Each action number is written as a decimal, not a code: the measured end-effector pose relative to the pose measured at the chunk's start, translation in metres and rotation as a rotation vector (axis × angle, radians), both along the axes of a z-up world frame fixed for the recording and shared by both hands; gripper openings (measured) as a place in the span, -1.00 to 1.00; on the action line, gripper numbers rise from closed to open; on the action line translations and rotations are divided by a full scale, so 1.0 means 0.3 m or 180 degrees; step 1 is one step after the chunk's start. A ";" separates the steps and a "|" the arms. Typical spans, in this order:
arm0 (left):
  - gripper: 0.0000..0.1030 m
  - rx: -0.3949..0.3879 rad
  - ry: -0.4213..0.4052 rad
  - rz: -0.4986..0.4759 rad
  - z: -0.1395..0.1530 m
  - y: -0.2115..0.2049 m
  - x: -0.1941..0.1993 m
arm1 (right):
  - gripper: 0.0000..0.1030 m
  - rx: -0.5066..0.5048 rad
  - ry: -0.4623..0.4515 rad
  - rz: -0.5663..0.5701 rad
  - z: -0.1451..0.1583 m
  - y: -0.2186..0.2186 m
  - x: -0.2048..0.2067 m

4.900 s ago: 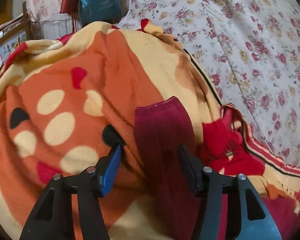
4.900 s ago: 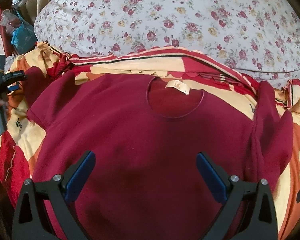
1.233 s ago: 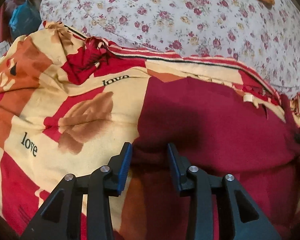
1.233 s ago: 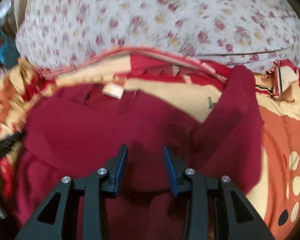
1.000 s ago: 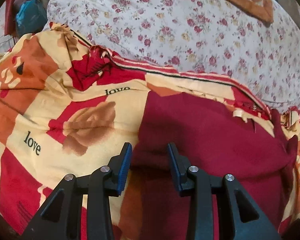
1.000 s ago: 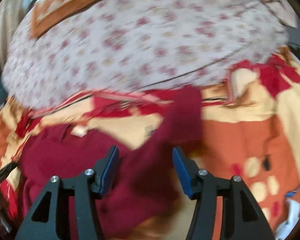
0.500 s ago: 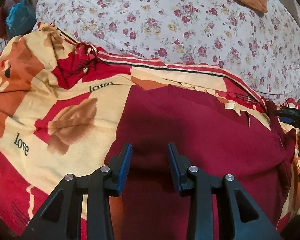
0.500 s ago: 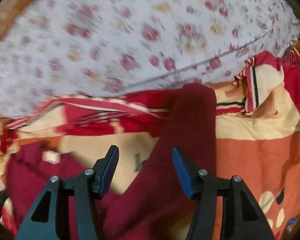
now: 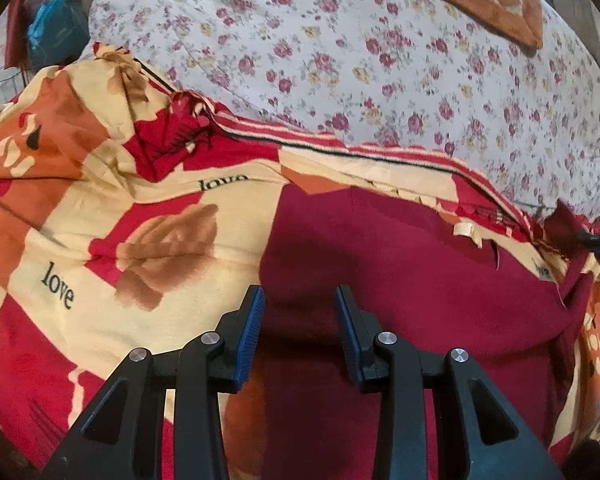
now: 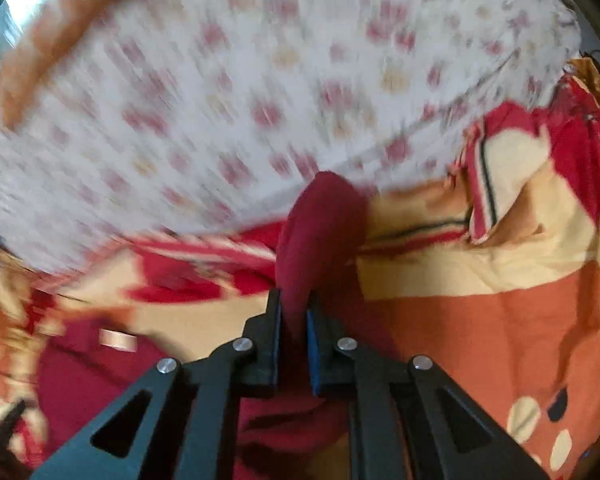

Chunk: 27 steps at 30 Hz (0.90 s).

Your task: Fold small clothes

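My right hand-held gripper has just closed, and its jaws now clench the end of the maroon sleeve, which stands up out of the blue pads as a bunched tongue of cloth; half a second ago the same sleeve lay loose between jaws held apart. My left hand-held gripper has not shifted: its pads sit a little apart over the left edge of the maroon shirt, and I cannot tell whether they pinch the cloth or merely straddle it. The shirt lies spread on the red, cream and orange blanket that covers the bed, with the floral bedspread beyond it. With the sleeve secured, I judge the next move is to carry it inward across the body of the shirt. A pale tag shows at the neckline, too small to read. The blanket has the word "love" printed in black, twice.
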State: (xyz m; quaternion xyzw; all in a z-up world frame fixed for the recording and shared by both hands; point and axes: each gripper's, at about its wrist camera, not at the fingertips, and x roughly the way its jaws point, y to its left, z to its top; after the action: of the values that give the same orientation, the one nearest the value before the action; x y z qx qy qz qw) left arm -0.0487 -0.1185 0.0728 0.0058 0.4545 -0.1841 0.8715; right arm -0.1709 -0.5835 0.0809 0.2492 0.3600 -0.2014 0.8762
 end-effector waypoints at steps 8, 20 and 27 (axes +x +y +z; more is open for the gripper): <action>-0.70 -0.0119 -0.0110 0.0098 0.075 0.063 -0.020 | -0.79 -0.0020 -0.1147 0.0614 0.398 0.156 -0.226; -0.70 -0.0260 -0.0143 0.0234 0.115 0.137 -0.008 | -0.79 -0.0059 -0.0562 0.2137 0.218 0.777 0.187; -0.70 -0.0291 -0.0010 0.0244 0.070 0.145 0.024 | -0.60 0.0075 0.0022 0.2426 -0.135 1.003 0.347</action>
State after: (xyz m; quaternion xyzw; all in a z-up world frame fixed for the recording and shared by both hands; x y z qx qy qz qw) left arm -0.0413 -0.0749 0.0937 -0.0510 0.4441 -0.1712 0.8780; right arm -0.0668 -0.2826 0.0404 0.1068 0.4321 0.1423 0.8841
